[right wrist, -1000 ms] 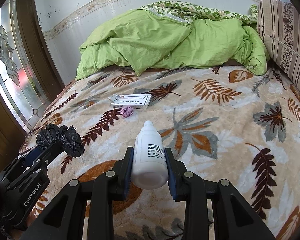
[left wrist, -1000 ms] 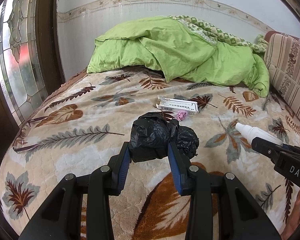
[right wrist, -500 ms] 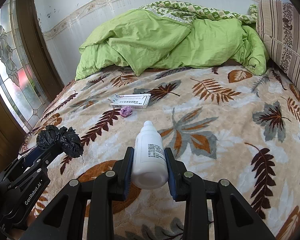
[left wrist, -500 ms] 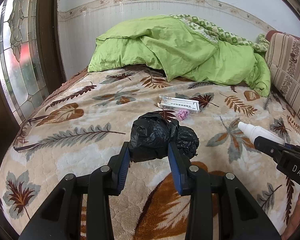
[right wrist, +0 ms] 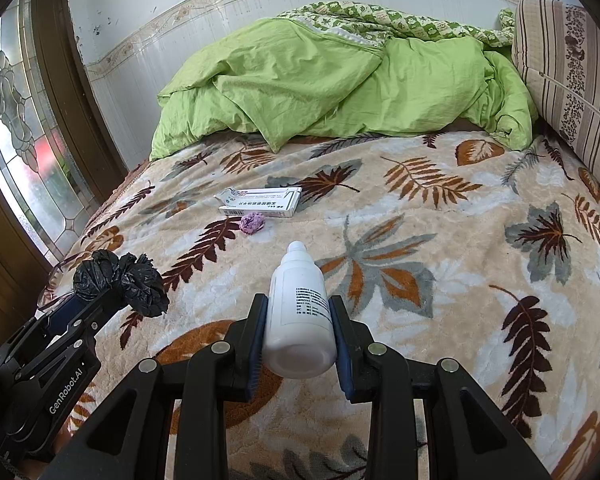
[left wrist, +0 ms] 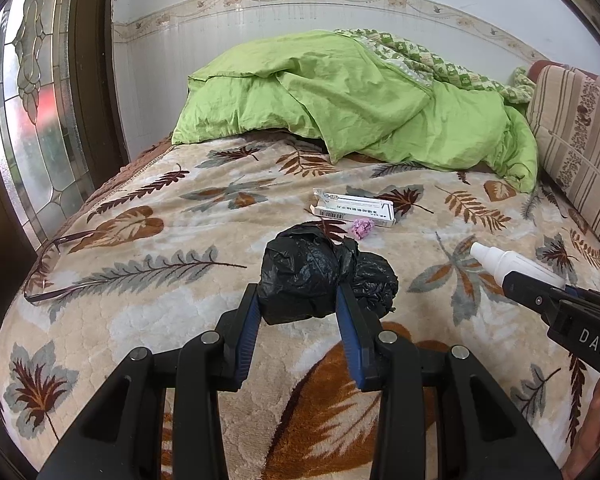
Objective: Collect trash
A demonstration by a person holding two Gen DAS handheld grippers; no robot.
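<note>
Bed blanket point(right wrist: 440, 240): cream ground, leaf print in brown, rust orange and grey. Duvet point(right wrist: 320, 80) at far end: plain lime green, underside point(right wrist: 380, 16) green-and-cream check with small motifs. Cushion point(right wrist: 572, 80) far right: beige with brown stripes and floral bands. Trash bag point(left wrist: 320, 276): glossy black, crumpled. Bottle point(right wrist: 300, 304): white, black print on label. Box point(right wrist: 260, 202): white with dark text, a bit of red. Paper wad point(right wrist: 252, 223) near box: pink-purple. Left gripper point(left wrist: 296, 312), right gripper point(right wrist: 298, 320): black bodies, blue pads. Wall point(left wrist: 220, 40): white, beige floral border strip. Window point(left wrist: 32, 120) far left: patterned leaded glass, dark brown frame.
</note>
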